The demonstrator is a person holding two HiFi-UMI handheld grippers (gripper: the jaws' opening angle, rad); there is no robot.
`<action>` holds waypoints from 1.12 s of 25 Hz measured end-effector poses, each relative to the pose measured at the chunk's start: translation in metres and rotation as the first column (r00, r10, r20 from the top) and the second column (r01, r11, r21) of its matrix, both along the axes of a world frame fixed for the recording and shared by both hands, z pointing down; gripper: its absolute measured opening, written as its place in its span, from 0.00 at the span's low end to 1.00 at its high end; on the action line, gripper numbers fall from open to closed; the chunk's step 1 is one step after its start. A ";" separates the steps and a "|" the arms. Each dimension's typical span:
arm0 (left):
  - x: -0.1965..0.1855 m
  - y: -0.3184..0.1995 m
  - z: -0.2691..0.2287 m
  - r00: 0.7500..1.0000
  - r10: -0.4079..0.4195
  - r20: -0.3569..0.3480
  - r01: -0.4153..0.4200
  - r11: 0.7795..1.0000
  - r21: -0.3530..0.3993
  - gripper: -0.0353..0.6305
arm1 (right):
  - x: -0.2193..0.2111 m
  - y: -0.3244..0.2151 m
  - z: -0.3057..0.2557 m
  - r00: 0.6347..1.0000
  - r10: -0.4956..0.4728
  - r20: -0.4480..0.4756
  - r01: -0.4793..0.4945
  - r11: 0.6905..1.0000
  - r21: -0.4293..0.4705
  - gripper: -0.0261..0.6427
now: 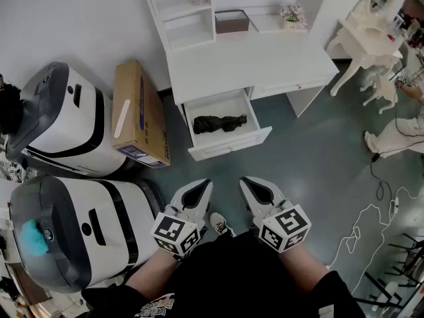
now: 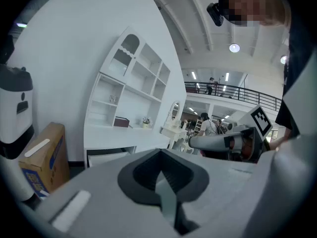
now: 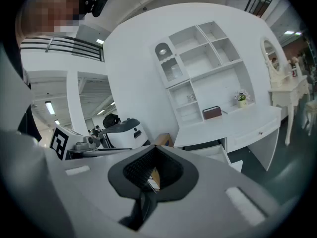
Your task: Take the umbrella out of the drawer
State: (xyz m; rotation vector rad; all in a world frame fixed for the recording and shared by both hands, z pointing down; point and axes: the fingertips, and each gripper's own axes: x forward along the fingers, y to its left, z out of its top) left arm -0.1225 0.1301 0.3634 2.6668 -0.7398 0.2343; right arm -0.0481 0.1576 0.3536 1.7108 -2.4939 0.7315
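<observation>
A black folded umbrella (image 1: 220,122) lies inside the open white drawer (image 1: 228,146) of the white desk (image 1: 252,61), seen in the head view. Both grippers hover low near the person's body, well short of the drawer. The left gripper (image 1: 202,185) has its jaws together with nothing between them, and so has the right gripper (image 1: 248,182). In the left gripper view the shut jaws (image 2: 161,165) point toward the desk (image 2: 124,135). The right gripper view shows its shut jaws (image 3: 151,162) and the drawer (image 3: 218,152) beyond; the umbrella is hidden in both gripper views.
A cardboard box (image 1: 139,114) leans left of the drawer. Two large white machines (image 1: 59,121) (image 1: 73,227) stand at the left. A white vanity table (image 1: 368,35) and a seated person (image 1: 404,131) are at the right, with cables (image 1: 371,217) on the grey floor.
</observation>
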 end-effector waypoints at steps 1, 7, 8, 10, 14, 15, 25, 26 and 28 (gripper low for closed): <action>0.000 0.000 0.000 1.000 0.000 0.001 0.000 1.000 0.001 0.05 | 0.000 0.000 0.000 1.000 -0.001 0.000 0.001 1.000 0.000 0.08; 0.001 0.001 0.000 1.000 0.005 0.003 -0.005 1.000 0.003 0.05 | -0.001 -0.001 0.000 1.000 -0.004 0.008 0.004 1.000 0.004 0.08; 0.001 0.001 0.000 1.000 0.005 0.003 -0.005 1.000 0.002 0.05 | -0.001 -0.001 -0.001 1.000 -0.004 0.015 0.004 1.000 0.006 0.08; 0.000 0.001 0.000 1.000 0.003 0.002 -0.003 1.000 0.000 0.05 | -0.001 -0.002 -0.002 1.000 -0.003 0.026 0.003 1.000 0.010 0.08; -0.003 -0.002 0.001 1.000 -0.001 0.002 0.001 1.000 -0.002 0.05 | -0.004 -0.004 -0.003 1.000 -0.008 0.030 0.007 1.000 0.014 0.08; -0.004 -0.002 0.001 1.000 -0.001 0.001 0.001 1.000 -0.003 0.05 | -0.004 -0.005 -0.003 1.000 -0.011 0.028 0.011 1.000 0.015 0.08; -0.016 -0.008 -0.004 0.999 -0.016 -0.033 0.016 1.000 0.011 0.05 | -0.016 -0.013 -0.011 0.998 -0.046 0.044 0.043 0.997 0.058 0.08; -0.018 -0.009 -0.004 0.999 -0.017 -0.033 0.017 1.000 0.013 0.05 | -0.018 -0.014 -0.012 0.998 -0.052 0.041 0.050 0.997 0.063 0.08; -0.022 -0.010 -0.004 1.000 -0.015 -0.028 0.015 1.000 0.019 0.05 | -0.022 -0.017 -0.013 0.997 -0.064 0.035 0.062 0.996 0.070 0.08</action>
